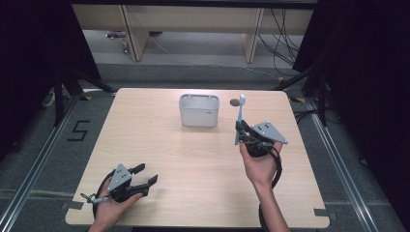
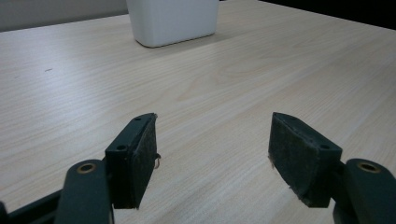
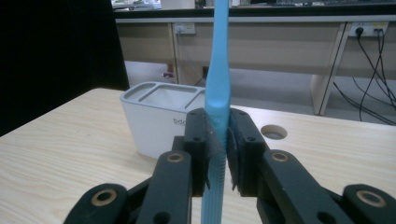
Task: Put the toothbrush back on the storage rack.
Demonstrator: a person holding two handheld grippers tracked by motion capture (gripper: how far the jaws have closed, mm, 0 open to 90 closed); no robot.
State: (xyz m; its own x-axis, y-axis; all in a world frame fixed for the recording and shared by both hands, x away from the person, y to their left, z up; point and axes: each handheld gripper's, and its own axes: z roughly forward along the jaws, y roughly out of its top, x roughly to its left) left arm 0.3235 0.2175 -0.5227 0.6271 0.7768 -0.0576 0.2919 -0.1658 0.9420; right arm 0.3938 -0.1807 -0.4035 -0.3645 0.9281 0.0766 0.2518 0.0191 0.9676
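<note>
A light blue toothbrush (image 1: pixel 240 116) stands nearly upright in my right gripper (image 1: pixel 243 129), head up, held above the table to the right of a white holder (image 1: pixel 199 110). In the right gripper view the jaws of my right gripper (image 3: pixel 219 154) are shut on the toothbrush handle (image 3: pixel 218 88), and the white holder (image 3: pixel 156 114) with its compartments sits just behind and to the left. My left gripper (image 1: pixel 147 175) rests low near the table's front left corner, open with nothing in it. In the left gripper view my left gripper (image 2: pixel 212 154) stands wide apart over bare wood, the holder (image 2: pixel 173 21) far ahead.
The light wood table (image 1: pixel 159 145) has a round cable hole (image 1: pixel 235 102) just right of the holder. Table edges lie close to my left hand at the front. Beyond the table are a wooden bench (image 1: pixel 193 24) and cables on the floor.
</note>
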